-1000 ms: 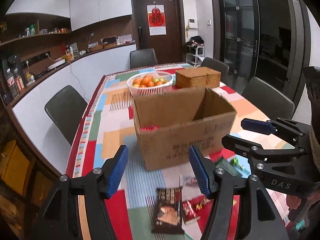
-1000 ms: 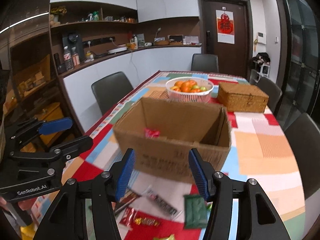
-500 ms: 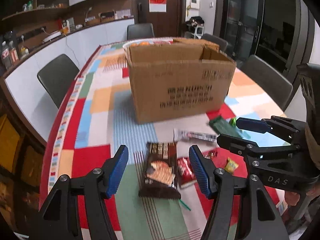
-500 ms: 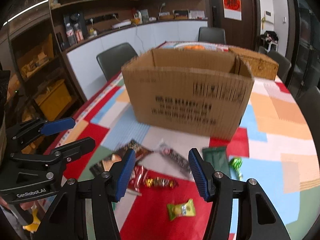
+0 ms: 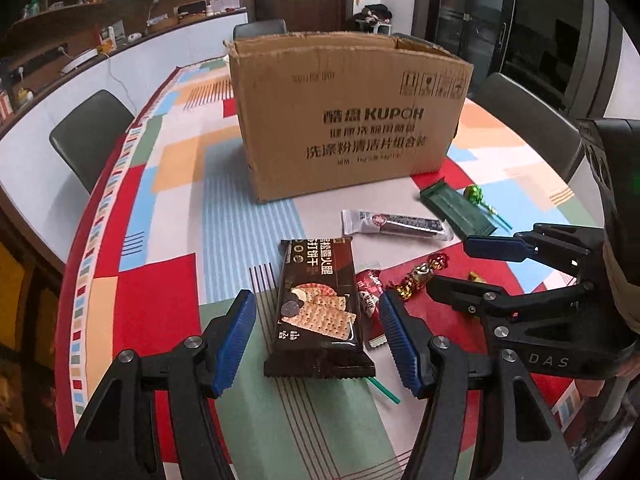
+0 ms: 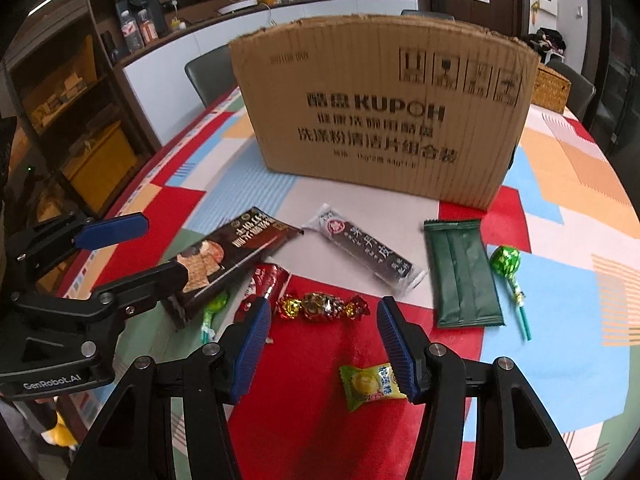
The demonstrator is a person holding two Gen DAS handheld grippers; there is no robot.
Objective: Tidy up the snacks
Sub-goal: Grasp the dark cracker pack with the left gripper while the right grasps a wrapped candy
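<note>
1. Left wrist view: left gripper [image 5: 318,336] hanging low at the bottom of the frame, blue fingers [image 5: 236,338] spread wide and holding nothing, straddling the dark cracker packet [image 5: 318,308] lying flat at lower centre. Red sachet [image 5: 370,300] lying just right of the packet; silver-and-black bar [image 5: 396,222] and green packet [image 5: 456,208] resting further up, right of centre. Cardboard box [image 5: 344,120] standing upright at upper centre on the patchwork tablecloth [image 5: 168,200]. Right gripper [image 5: 460,268] reaching in from the right edge, fingers parted.

2. Right wrist view: right gripper [image 6: 322,344] sitting at bottom centre, fingers apart and gripping nothing, hovering above the red-and-gold wrapped candy [image 6: 322,306]. Yellow-green candy [image 6: 370,386] lying beside the right fingertip [image 6: 394,346]. Green lollipop [image 6: 508,272] lying just right of the green packet [image 6: 462,276]. Cardboard box [image 6: 384,112] filling the upper centre.
</note>
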